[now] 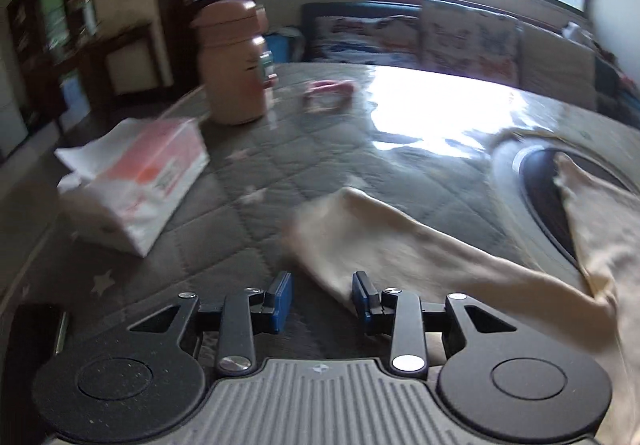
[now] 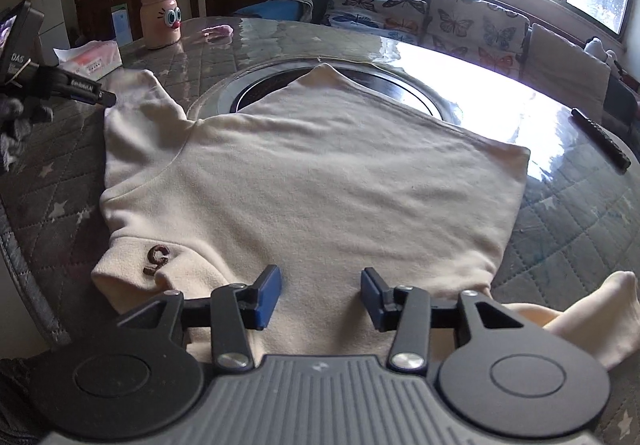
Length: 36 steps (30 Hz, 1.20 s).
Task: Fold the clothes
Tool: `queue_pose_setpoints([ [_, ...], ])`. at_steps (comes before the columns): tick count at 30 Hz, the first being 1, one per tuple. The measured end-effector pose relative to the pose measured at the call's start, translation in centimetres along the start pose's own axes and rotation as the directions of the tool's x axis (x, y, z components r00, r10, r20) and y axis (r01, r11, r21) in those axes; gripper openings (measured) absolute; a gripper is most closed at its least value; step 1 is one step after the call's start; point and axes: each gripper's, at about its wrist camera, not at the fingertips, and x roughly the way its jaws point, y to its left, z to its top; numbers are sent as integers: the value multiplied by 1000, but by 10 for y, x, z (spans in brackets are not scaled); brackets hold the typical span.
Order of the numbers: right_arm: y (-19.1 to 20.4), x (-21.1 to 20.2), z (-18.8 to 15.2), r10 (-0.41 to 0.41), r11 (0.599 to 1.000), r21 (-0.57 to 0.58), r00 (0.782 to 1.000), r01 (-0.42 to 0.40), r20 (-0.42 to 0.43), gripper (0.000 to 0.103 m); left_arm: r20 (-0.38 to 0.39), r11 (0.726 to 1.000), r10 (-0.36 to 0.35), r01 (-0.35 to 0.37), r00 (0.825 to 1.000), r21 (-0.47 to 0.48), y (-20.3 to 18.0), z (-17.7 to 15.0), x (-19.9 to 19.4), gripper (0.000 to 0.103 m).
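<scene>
The cream sweatshirt (image 2: 312,181) is spread on the worktop (image 2: 580,213); both tongs, left (image 1: 322,299) and right (image 2: 320,295), are held wide, empty. A sleeve (image 1: 384,241) probably needs gripping next.

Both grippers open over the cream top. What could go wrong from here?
1. The open left hand-held gripper sits at the cuff of the cream sleeve, with only its right pad near the cloth; closing may miss it or catch only an edge.
2. The cream long-sleeved top lies partly over the dark round inset in the table; a pull may shift it unevenly.
3. The white tissue pack lies close; a sleeve swing might brush it.
</scene>
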Motion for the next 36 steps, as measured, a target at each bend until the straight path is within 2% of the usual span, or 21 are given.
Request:
queue_pose_setpoints([
  [4,8,-15,4,50,998,-27,998,-50,26,45,19,1000,-21,21,1000,9,6,1,-11,39],
  [7,23,-25,5,122,990,-76,992,-119,29,45,18,995,-82,81,996,59,-6,-5,-24,40],
  [10,40,-30,4,176,977,-126,984,-173,18,45,2,979,-162,160,987,129,-29,-15,-37,40],
  [13,58,-30,0,207,964,-173,978,-204,2,45,-24,945,-255,254,967,205,-57,-27,-50,40],
  [16,71,-27,-4,172,959,-229,985,-165,11,42,-31,897,-338,332,941,291,-85,-38,-66,40],
  [19,69,-29,-6,168,964,-210,986,-161,15,41,-35,849,-408,393,913,354,-106,-44,-78,40],
  [21,64,-30,-8,155,971,-187,988,-149,17,34,-40,815,-450,428,892,390,-119,-47,-84,40],
  [23,60,-30,-11,135,977,-167,991,-130,19,33,-51,787,-481,456,875,415,-131,-50,-87,40],
  [26,55,-23,-16,105,985,-141,995,-104,-1,16,-73,750,-515,490,854,444,-150,-56,-85,39],
  [28,54,-23,-20,95,986,-140,995,-93,6,6,-94,732,-522,502,848,460,-159,-61,-82,38],
  [31,55,-32,-23,99,984,-153,995,-95,18,1,-127,706,-524,512,842,489,-162,-71,-80,36],
  [34,57,-37,-31,112,977,-186,994,-109,6,2,-131,697,-514,502,848,512,-154,-78,-81,36],
  [36,56,-40,-35,121,975,-189,993,-119,1,3,-143,701,-509,505,849,504,-151,-76,-80,36],
])
